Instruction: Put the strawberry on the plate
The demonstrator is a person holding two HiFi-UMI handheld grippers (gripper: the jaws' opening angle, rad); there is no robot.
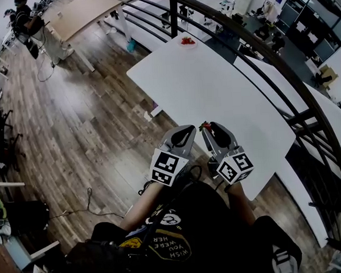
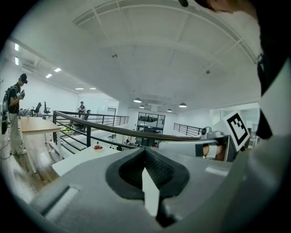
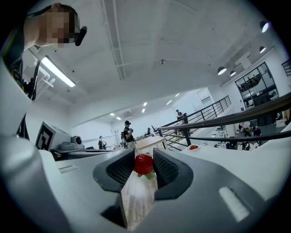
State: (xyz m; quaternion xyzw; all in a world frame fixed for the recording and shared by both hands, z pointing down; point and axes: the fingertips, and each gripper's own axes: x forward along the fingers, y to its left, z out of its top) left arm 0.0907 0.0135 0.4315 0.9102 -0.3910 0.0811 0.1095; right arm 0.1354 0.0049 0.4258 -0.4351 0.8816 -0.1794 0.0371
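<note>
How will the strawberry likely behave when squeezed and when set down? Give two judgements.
Probably soft and easily bruised: the strawberry is pinched between the right gripper's ribbed fingers. Its rounded, tapered shape suggests it may roll or tip over once released on the plate.

In the head view the strawberry (image 1: pixel 205 126) shows only as a red speck with a bit of green at the tip of the right claw (image 1: pixel 210 127). The rest is hidden between the fingers. The tabletop's (image 1: pixel 213 85) near edge runs out of sight under both claws, and a railing (image 1: pixel 174 19) crosses its right side. The plate (image 1: pixel 187 42) at the far end is too small to tell what the red bits on it are, or how many; both gripper views show it just as tiny. In the left gripper view the right claw is partly hidden behind the left claw's (image 2: pixel 146 154) own body. In the right gripper view a far person (image 3: pixel 127 132) holds something too small to make out.
</note>
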